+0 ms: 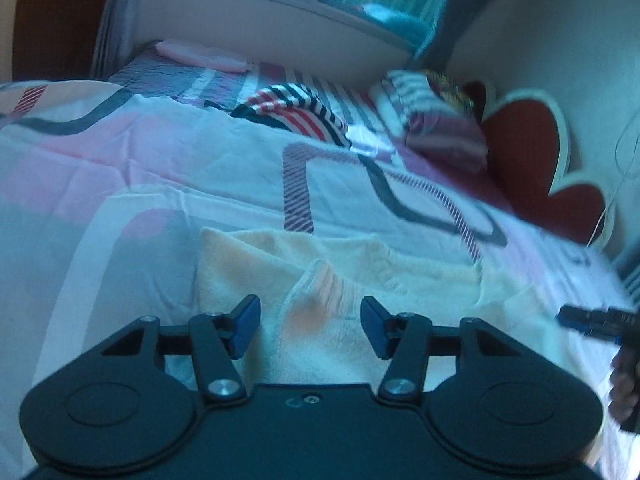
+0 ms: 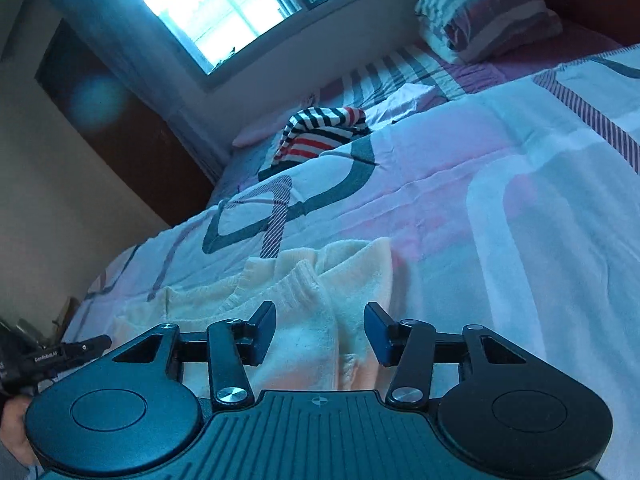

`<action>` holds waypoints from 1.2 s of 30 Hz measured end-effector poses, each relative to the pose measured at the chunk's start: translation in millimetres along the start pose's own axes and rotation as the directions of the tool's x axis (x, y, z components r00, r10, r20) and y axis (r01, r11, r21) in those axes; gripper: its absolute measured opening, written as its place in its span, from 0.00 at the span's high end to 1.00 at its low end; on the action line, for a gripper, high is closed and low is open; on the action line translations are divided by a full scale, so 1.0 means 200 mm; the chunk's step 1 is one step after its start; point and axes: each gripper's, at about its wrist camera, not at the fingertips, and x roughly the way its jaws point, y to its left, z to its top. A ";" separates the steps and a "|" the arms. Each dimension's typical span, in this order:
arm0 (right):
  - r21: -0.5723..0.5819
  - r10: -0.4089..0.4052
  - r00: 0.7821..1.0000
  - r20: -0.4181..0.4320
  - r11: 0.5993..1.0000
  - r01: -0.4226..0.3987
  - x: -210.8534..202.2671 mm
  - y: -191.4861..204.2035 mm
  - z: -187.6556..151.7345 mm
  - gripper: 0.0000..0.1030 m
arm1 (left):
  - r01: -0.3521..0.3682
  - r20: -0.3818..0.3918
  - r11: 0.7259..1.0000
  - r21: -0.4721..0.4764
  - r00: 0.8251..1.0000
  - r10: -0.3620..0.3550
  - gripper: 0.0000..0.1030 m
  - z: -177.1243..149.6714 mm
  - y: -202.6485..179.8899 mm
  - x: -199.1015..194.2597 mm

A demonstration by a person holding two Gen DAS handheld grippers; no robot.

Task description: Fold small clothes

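A small cream knitted sweater (image 1: pixel 340 280) lies on the bed, partly folded, with a ribbed sleeve laid over its body. It also shows in the right wrist view (image 2: pixel 296 292). My left gripper (image 1: pixel 310 326) is open, its blue pads either side of the sleeve, just above the cloth. My right gripper (image 2: pixel 320 330) is open over the other side of the sweater, holding nothing. The right gripper's tip shows at the right edge of the left wrist view (image 1: pixel 592 318); the left gripper shows at the left edge of the right wrist view (image 2: pixel 68 354).
The bed cover (image 1: pixel 160 168) is white and pink with grey lines. A striped red, white and navy garment (image 1: pixel 296 114) lies further up the bed. A folded striped blanket (image 1: pixel 436 120) sits by a red heart-shaped headboard (image 1: pixel 532 152). A window (image 2: pixel 208 4) is behind.
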 end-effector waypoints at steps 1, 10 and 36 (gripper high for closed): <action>-0.032 -0.015 1.000 -0.019 0.999 0.015 0.03 0.02 0.00 0.54 | -0.013 -0.010 1.000 0.020 1.000 0.013 0.51 -0.01 -0.01 0.01; -0.213 -0.070 0.997 -0.022 0.975 0.063 0.13 0.09 -0.04 0.98 | -0.008 0.025 0.993 0.120 1.000 0.005 0.98 -0.01 -0.02 0.02; -0.210 -0.233 0.962 0.141 0.943 0.259 0.13 0.13 0.02 0.46 | -0.209 0.225 0.977 0.041 0.955 0.195 0.26 0.03 -0.07 0.00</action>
